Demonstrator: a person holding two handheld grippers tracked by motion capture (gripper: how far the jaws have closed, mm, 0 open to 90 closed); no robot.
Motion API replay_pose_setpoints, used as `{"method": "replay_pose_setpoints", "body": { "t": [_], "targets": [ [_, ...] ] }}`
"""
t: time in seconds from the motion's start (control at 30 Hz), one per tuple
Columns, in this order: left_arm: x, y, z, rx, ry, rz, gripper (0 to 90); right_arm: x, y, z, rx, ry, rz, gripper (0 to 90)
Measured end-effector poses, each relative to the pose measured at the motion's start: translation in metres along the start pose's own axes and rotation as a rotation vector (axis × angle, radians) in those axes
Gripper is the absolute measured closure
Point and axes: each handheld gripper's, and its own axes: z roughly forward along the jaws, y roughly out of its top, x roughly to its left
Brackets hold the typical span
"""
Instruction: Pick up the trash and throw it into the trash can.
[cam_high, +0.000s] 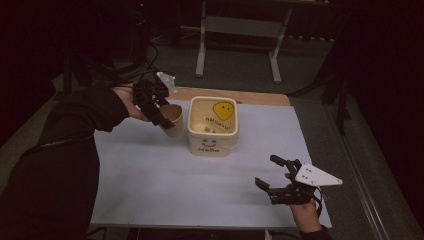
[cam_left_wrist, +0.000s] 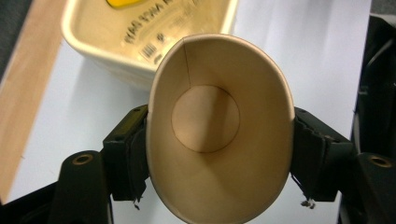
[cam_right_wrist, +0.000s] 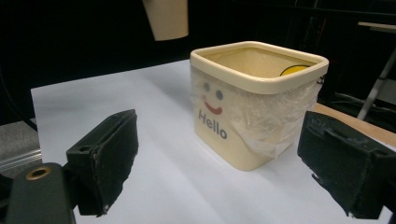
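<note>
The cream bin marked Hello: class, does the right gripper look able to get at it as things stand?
Probably yes. The right gripper is open and faces the cream bin across bare white tabletop; the left gripper holds the paper cup on the bin's far side.

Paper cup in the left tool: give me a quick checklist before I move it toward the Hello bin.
1. Grip on the paper cup: left tool clamps it from both sides, rim squeezed oval. Ok.
2. Cup contents: inside looks empty. Ok.
3. Cup clear of the table: hangs above it in the right gripper view. Ok.
4. Hello bin upright and open: ok.
5. Right tool out of the way: open, near the table's front edge. Ok.
6. Bin contents: cannot tell.
</note>
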Motion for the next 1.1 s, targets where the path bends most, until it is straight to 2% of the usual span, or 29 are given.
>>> {"method": "replay_pose_setpoints", "body": {
  "t": [0.07,0.17,0.2,0.43,0.87,1.1],
  "targets": [
    [0.003,0.010,-0.003,-0.007,0.011,0.015,30.9,0.000,0.000,0.000,0.000,0.001,0.000,12.1],
    [0.005,0.017,-0.004,-0.009,0.009,0.019,30.9,0.000,0.000,0.000,0.002,0.001,-0.003,12.1],
    [0.007,0.024,-0.006,-0.013,0.014,0.023,30.6,0.000,0.000,0.000,0.003,0.001,-0.003,12.1],
    [0.014,0.048,-0.011,-0.036,0.021,0.041,30.0,0.000,0.000,0.000,0.000,0.003,-0.003,12.1],
    [0.026,0.081,-0.007,-0.072,-0.001,0.062,29.9,0.000,-0.001,-0.001,-0.001,0.008,0.000,12.1],
    [0.033,0.095,-0.007,-0.069,0.000,0.057,29.4,0.000,-0.001,-0.001,-0.001,0.011,-0.001,12.1]
  ]
}}
